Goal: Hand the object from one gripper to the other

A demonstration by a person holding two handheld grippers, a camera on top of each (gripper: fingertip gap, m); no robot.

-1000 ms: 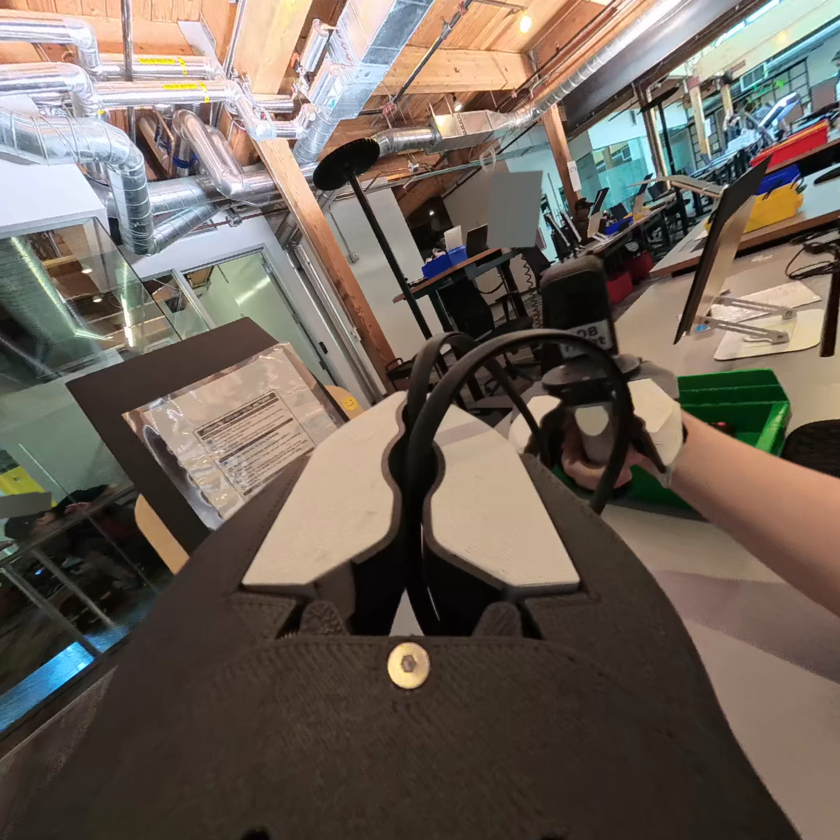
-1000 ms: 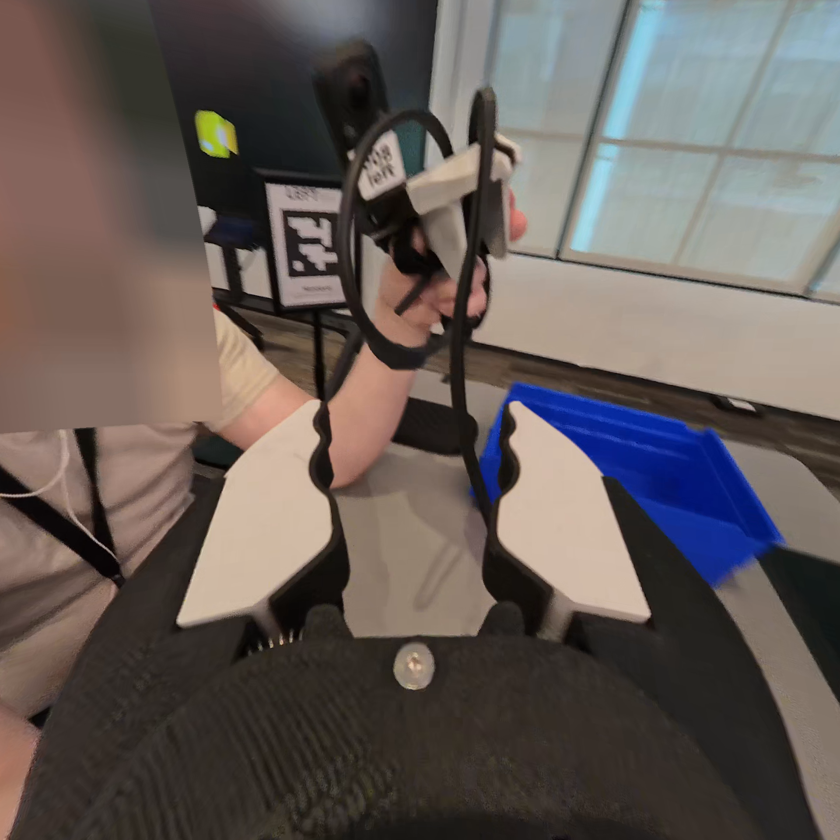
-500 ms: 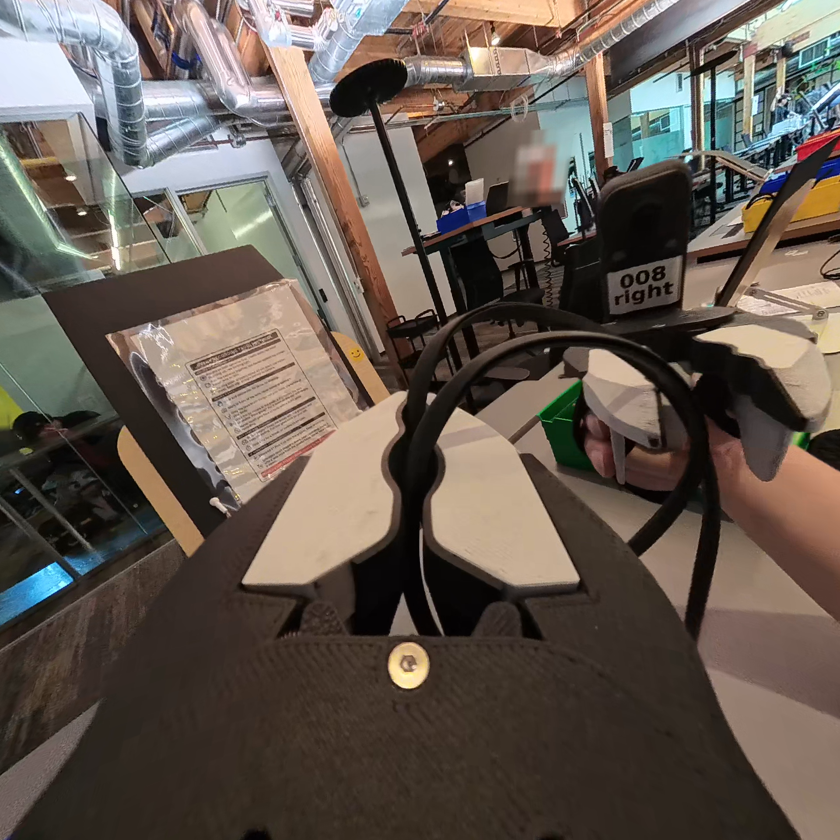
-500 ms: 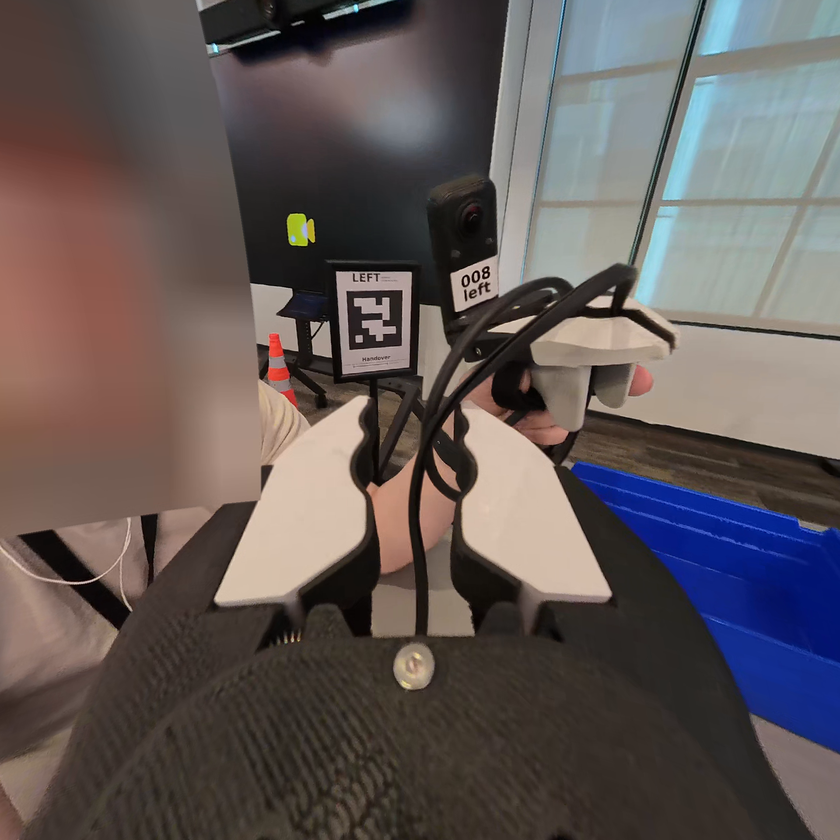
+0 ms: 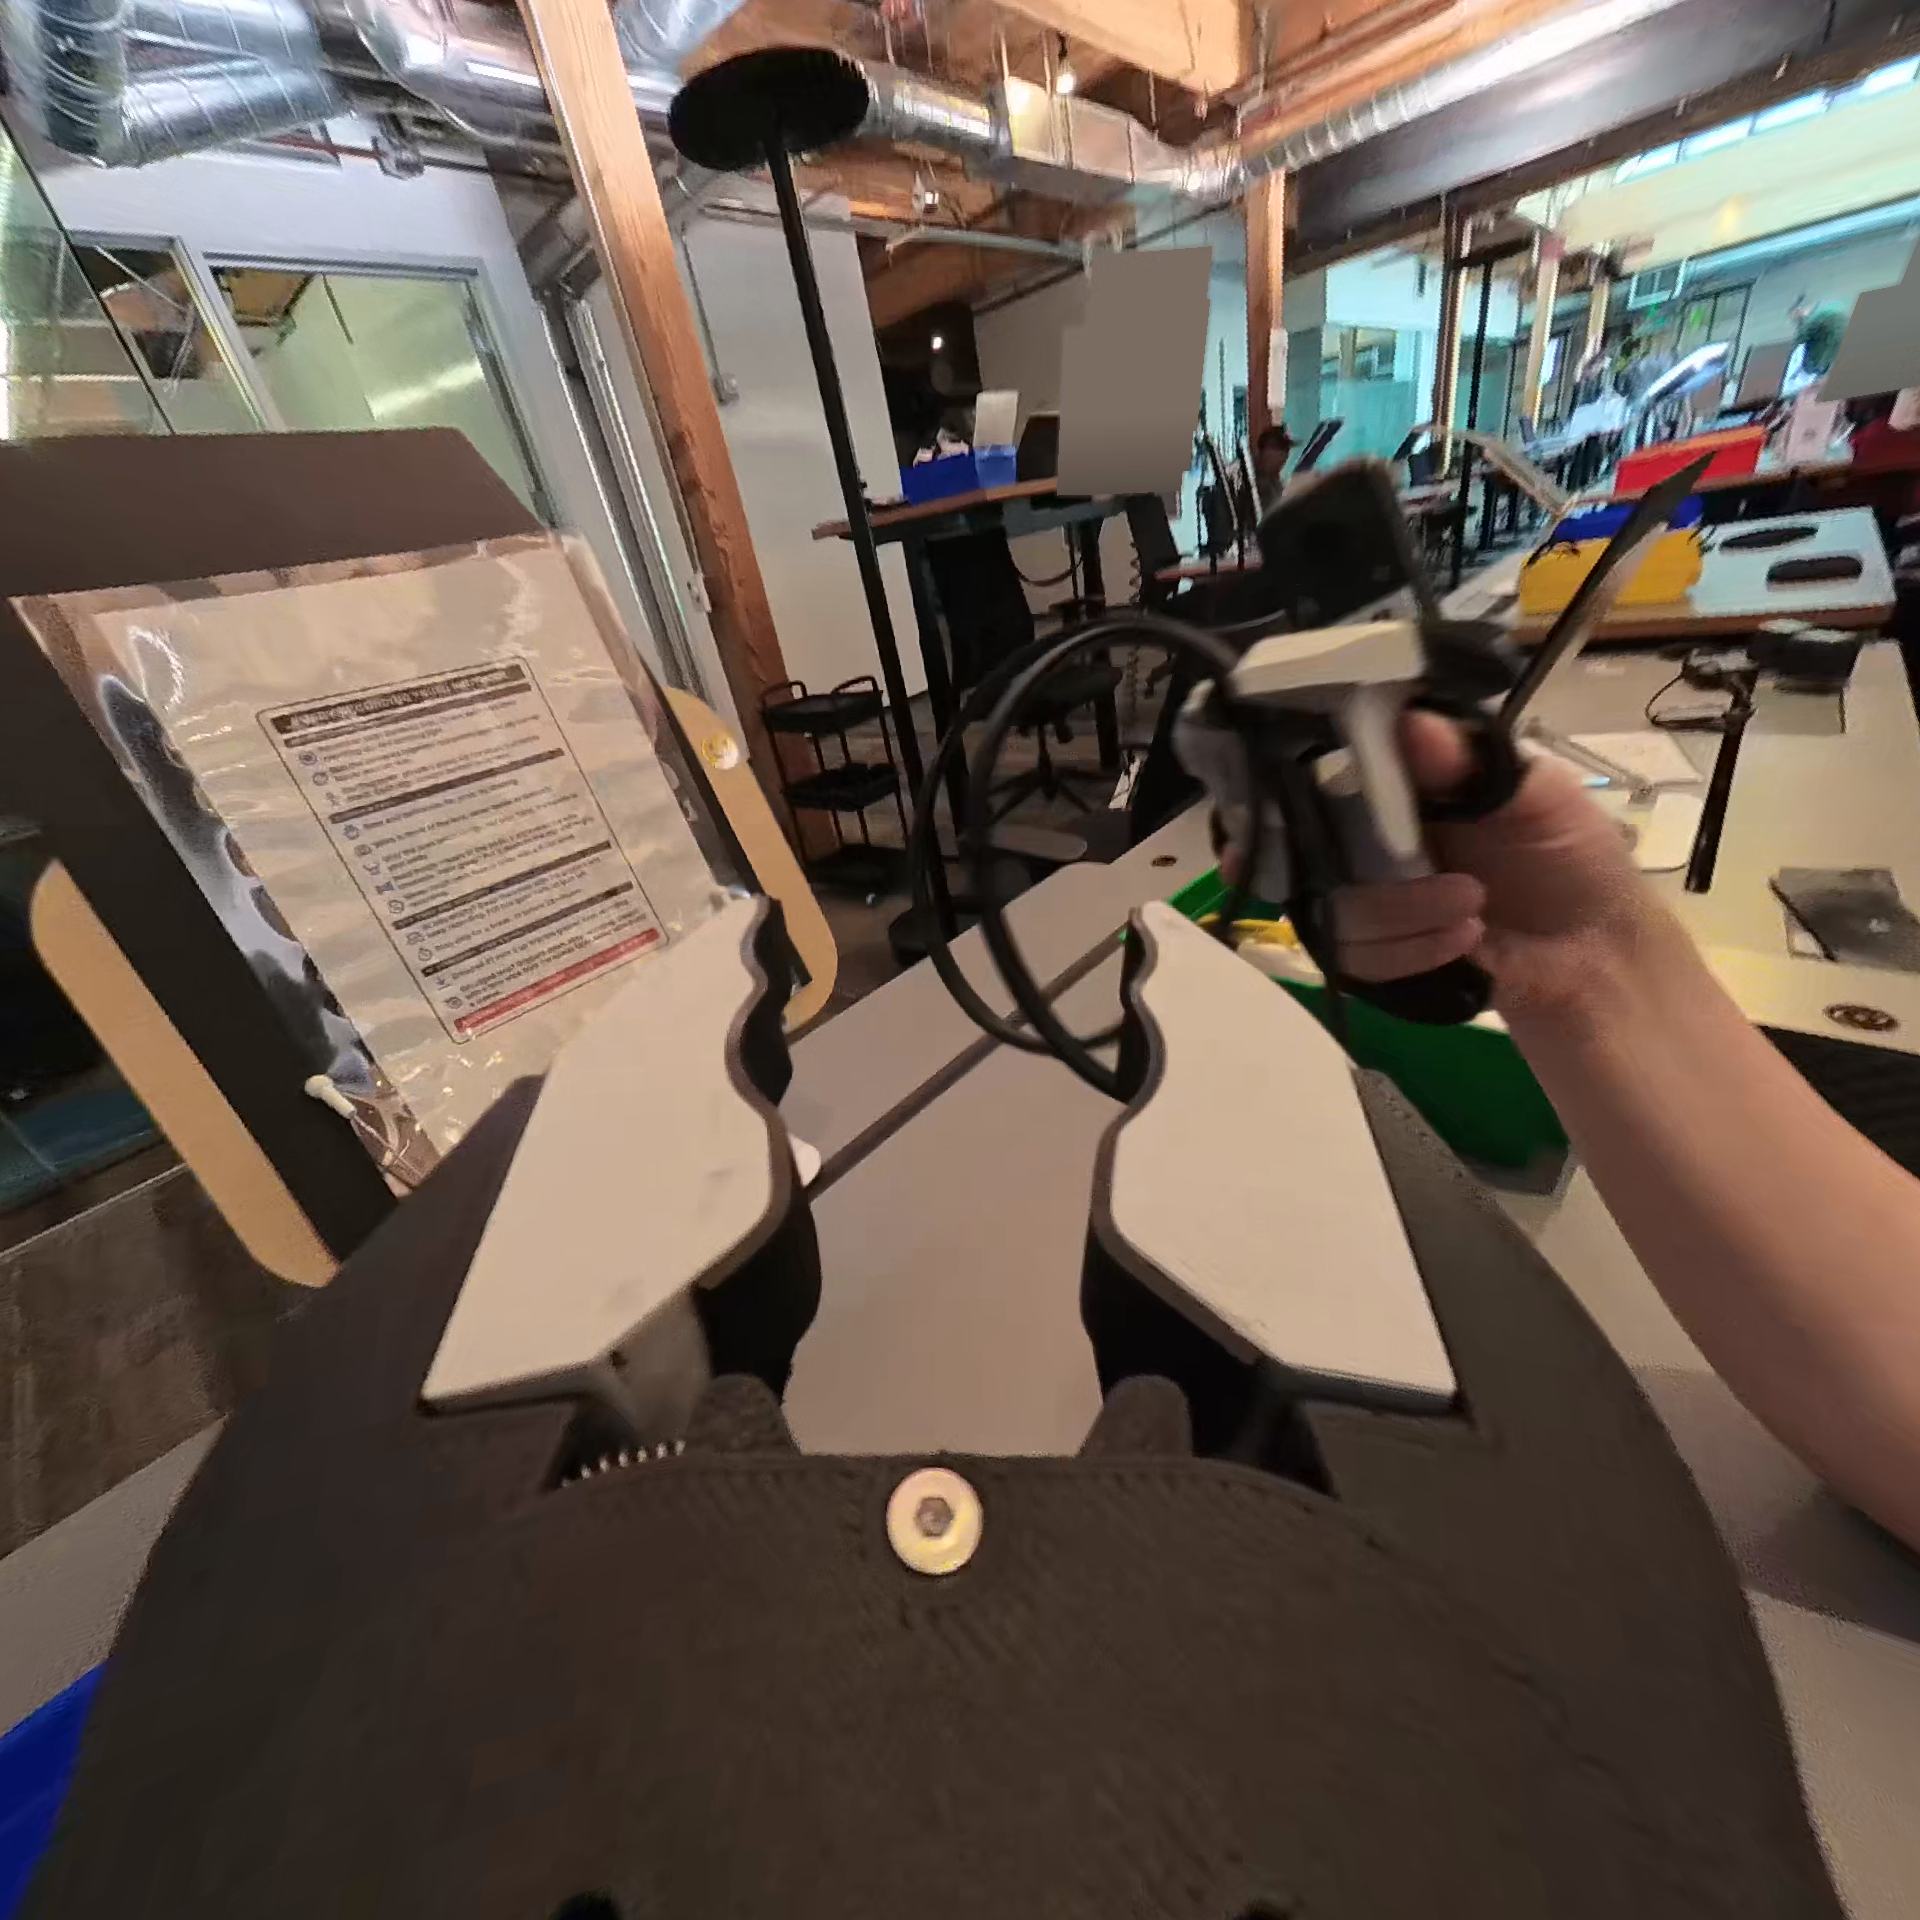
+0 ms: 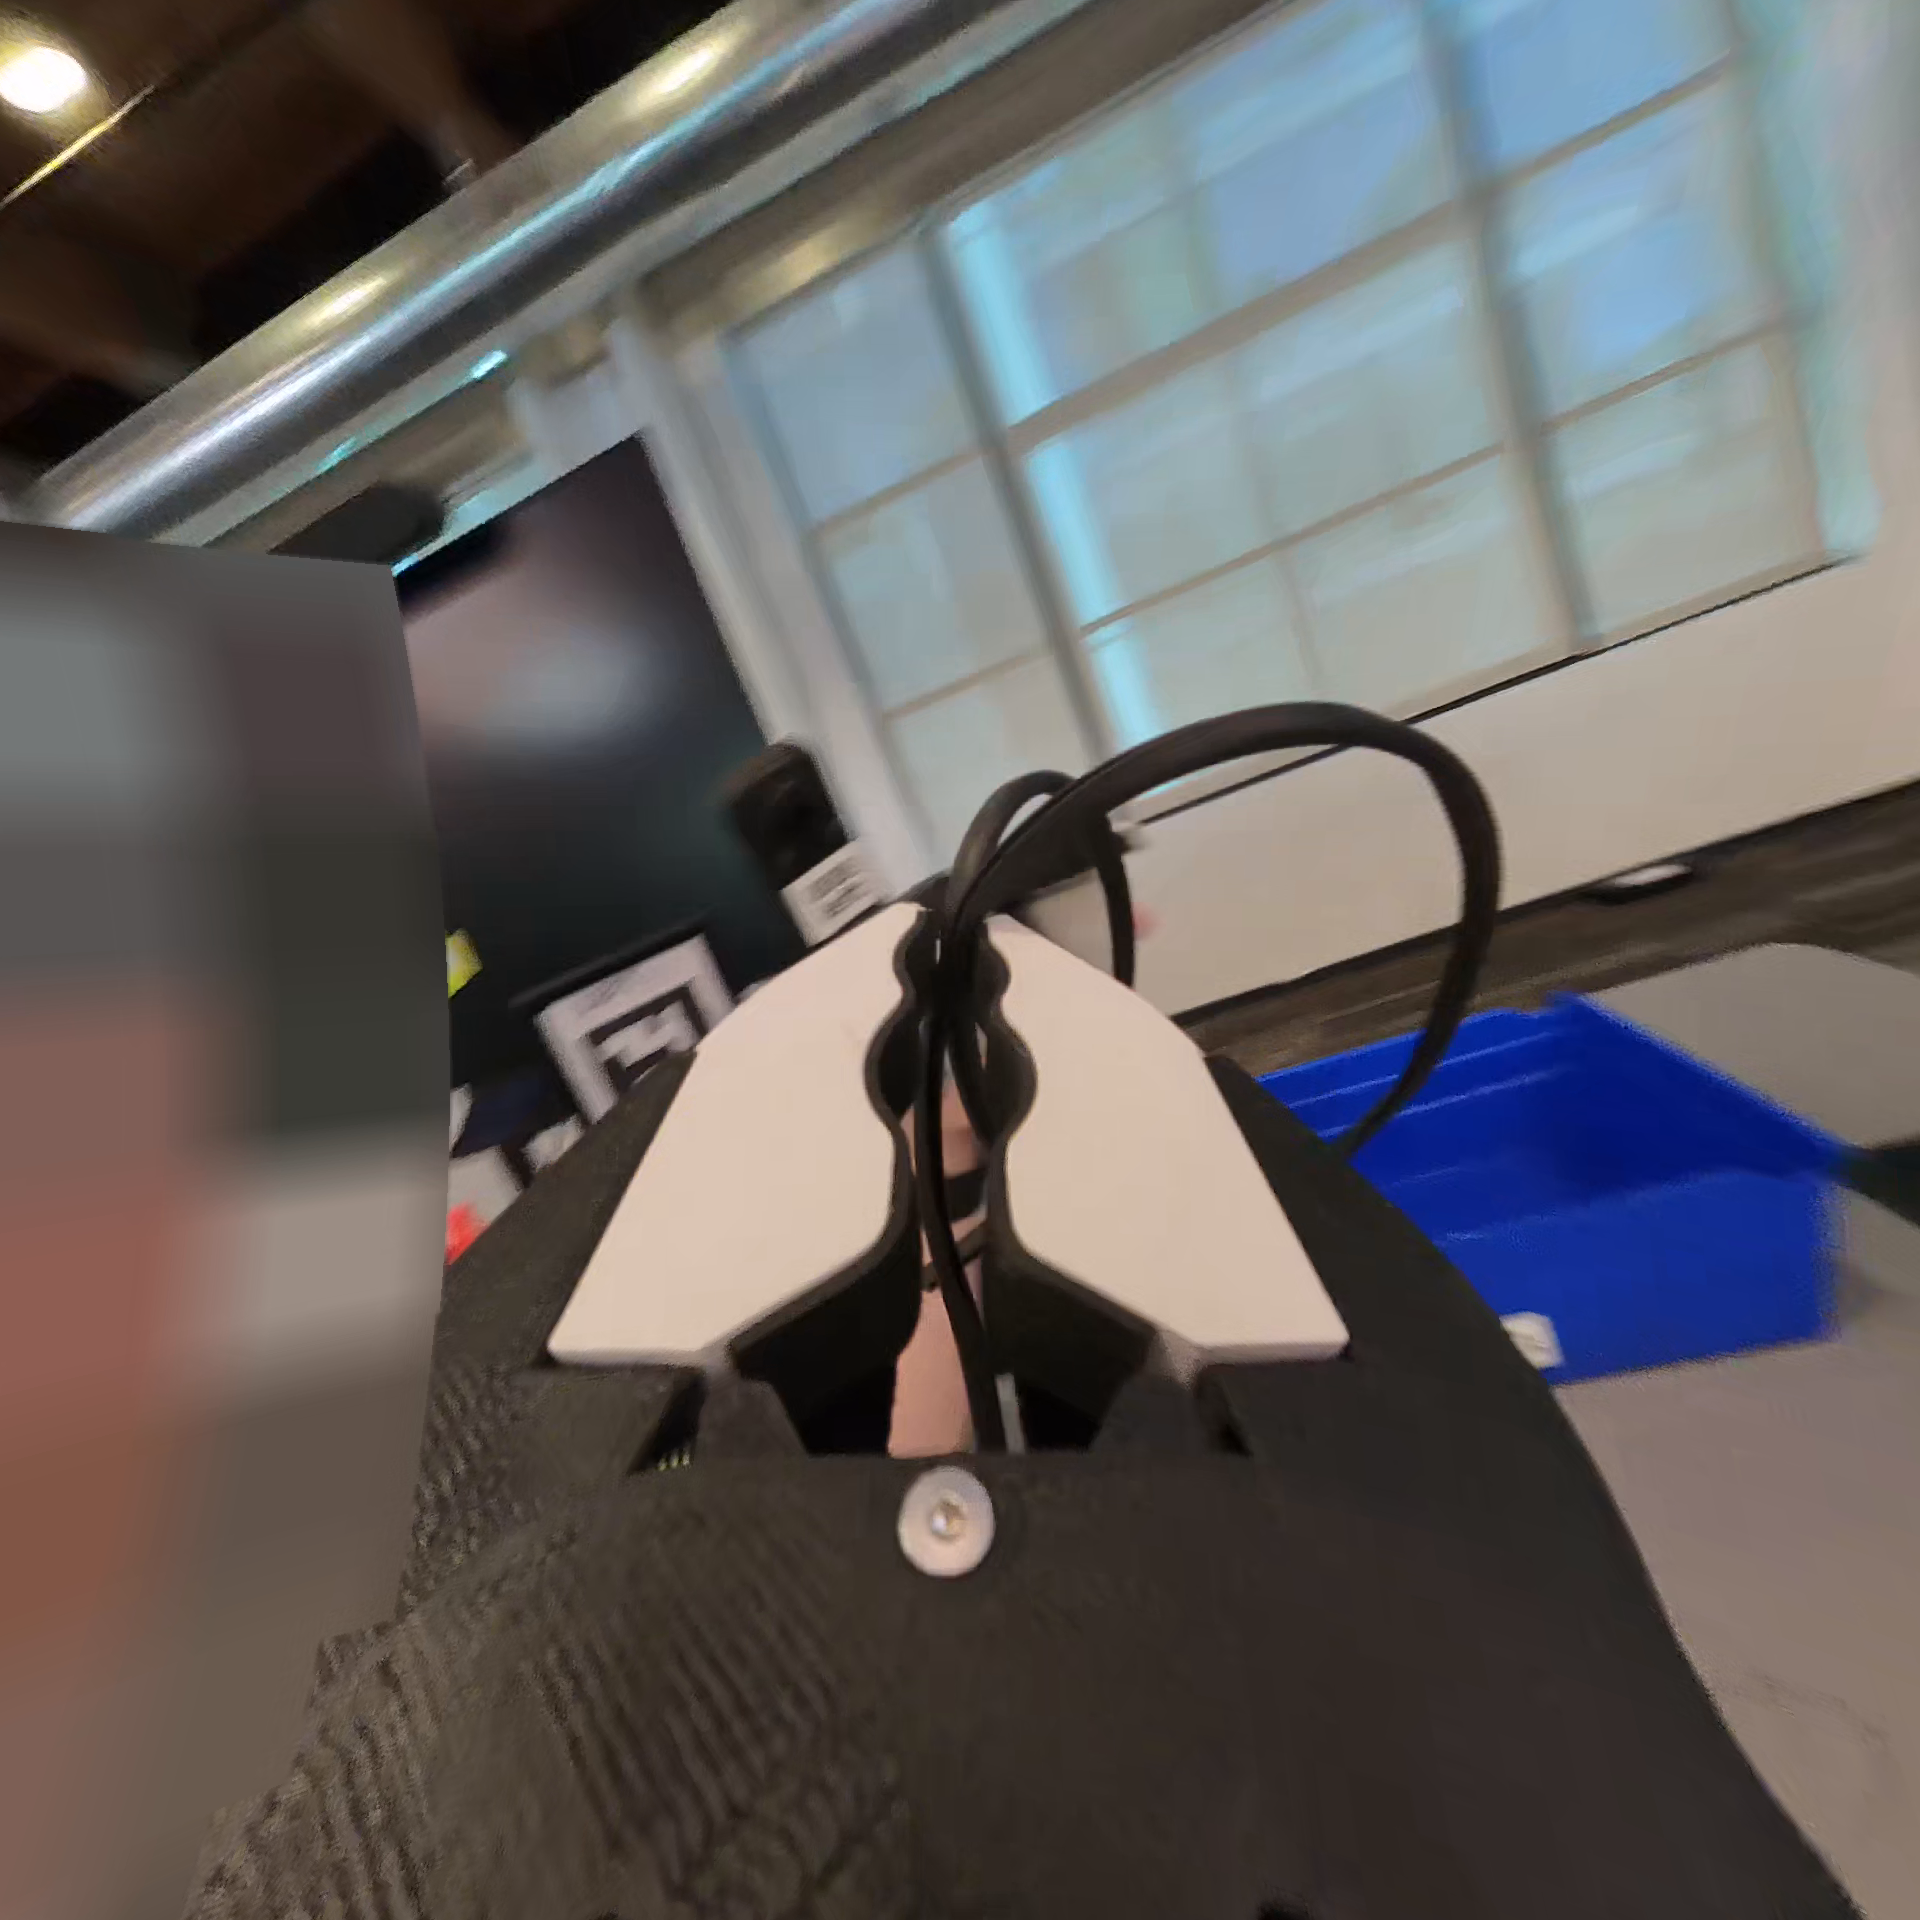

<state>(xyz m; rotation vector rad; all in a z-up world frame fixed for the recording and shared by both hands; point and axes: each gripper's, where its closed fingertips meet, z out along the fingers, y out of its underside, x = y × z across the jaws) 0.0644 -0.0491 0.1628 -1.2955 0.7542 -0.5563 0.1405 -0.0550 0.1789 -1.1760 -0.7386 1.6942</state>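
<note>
The left gripper (image 5: 951,966) fills the lower frame with its fingers spread wide apart, nothing between them. At centre of its own view, the right gripper (image 6: 948,940) is clamped on the looped black cable (image 6: 1460,883), which arcs up and right above a blue bin (image 6: 1621,1164).

Grey tabletop (image 5: 935,1247), a seam running across it. Green bin (image 5: 1455,1070) sits on it at right; blue bin (image 6: 1558,1174) on it in the right wrist view.
</note>
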